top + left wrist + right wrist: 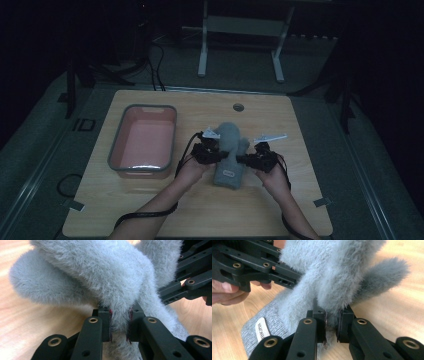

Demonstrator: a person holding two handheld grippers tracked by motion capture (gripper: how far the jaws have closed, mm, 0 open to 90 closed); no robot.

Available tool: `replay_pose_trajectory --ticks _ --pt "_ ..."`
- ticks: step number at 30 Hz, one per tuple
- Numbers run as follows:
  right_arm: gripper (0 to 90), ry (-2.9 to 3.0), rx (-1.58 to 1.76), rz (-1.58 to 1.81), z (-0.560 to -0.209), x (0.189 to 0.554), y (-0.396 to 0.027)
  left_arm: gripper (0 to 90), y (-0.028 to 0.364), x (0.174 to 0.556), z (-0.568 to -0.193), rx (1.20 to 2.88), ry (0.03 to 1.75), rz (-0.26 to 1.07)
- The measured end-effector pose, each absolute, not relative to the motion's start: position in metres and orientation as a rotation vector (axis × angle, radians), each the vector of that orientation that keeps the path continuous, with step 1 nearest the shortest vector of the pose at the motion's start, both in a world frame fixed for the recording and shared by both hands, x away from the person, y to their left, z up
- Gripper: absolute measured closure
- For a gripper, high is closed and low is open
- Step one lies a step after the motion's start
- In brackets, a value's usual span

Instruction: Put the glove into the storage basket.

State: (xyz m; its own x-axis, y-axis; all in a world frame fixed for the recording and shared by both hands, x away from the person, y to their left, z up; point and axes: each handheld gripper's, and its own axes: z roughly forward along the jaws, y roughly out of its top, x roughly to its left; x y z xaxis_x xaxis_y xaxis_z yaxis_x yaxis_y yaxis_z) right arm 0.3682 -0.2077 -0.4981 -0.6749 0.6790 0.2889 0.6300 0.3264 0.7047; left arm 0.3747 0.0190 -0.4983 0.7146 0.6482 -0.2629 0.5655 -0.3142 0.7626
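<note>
Grey fuzzy glove point(100, 277) cut off by top edge; label point(262, 331) print too small to read.

The glove point(229, 150) is fuzzy grey cloth, its cuff a flatter ribbed knit (a smooth label sewn on). Matt black plastic grippers with brass-look rivets. Pale smooth wood table point(280, 125); at nine o'clock, a smooth plastic tub point(116, 150).

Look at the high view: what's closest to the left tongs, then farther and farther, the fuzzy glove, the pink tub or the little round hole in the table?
1. Fuzzy glove: pinched in the left tongs.
2. Pink tub: beside them, on the left.
3. Round hole: near the table's far edge.
</note>
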Motion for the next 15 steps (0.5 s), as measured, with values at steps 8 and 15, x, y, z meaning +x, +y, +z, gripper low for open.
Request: replay_pose_trajectory --ticks 8,15 --pt "81.4 2.480 1.194 1.340 -0.468 0.369 -0.200 79.0 0.030 0.379 -0.468 2.002 0.895 0.137" --pt "81.6 2.463 1.158 1.381 -0.445 0.371 -0.189 78.9 0.043 0.384 -0.443 2.019 0.875 0.159"
